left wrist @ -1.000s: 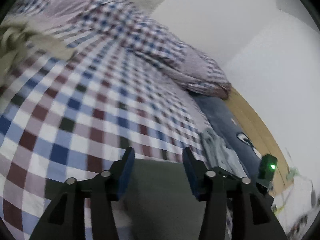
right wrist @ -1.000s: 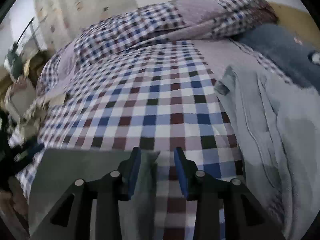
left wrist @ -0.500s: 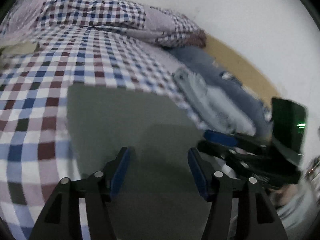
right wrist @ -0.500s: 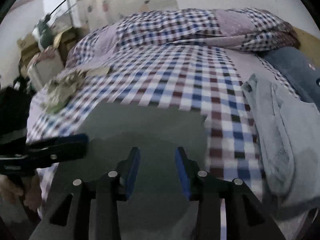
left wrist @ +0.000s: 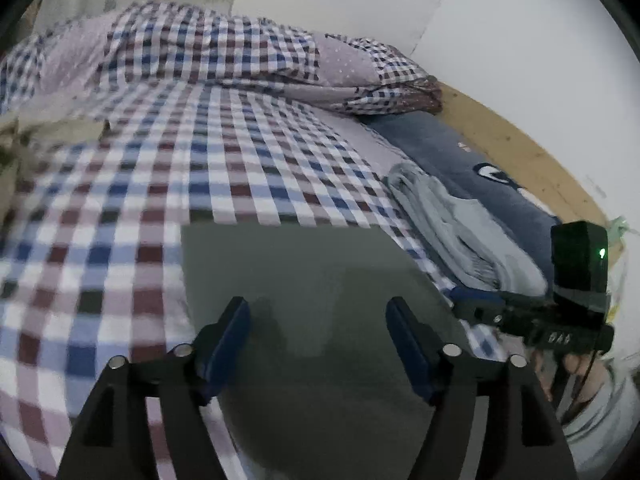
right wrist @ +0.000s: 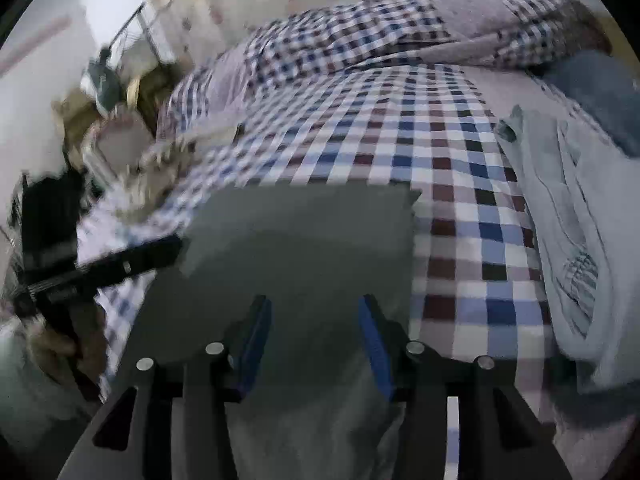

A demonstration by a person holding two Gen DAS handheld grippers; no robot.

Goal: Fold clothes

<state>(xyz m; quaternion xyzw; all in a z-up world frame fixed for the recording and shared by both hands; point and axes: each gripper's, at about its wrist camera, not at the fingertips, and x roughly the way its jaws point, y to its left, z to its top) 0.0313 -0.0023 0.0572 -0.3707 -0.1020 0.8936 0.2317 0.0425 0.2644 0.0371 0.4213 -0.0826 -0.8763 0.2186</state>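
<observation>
A grey-green garment [left wrist: 312,300] lies flat in a folded rectangle on the checked bedsheet [left wrist: 120,240]. My left gripper [left wrist: 318,308] hovers over its near part with the jaws opening wide, and no cloth is pinched between the blue pads. My right gripper [right wrist: 314,308] hangs over the same garment [right wrist: 312,240], its jaws also opening with nothing gripped. In the left wrist view the right gripper [left wrist: 480,304] shows at the garment's right edge. In the right wrist view the left gripper [right wrist: 160,252] shows blurred at its left edge.
A pale grey-blue garment [left wrist: 452,232] [right wrist: 568,220] lies crumpled to the right, against a dark blue pillow [left wrist: 460,160]. A rolled checked duvet [left wrist: 240,52] runs along the back. Beige cloth [left wrist: 16,148] sits at the left edge; a wooden bed frame [left wrist: 520,140] meets the white wall.
Both grippers have drawn back from the garment's far edge toward its near side, so much more of the garment shows. Both pairs of jaws stand wider. The left view has swung right.
</observation>
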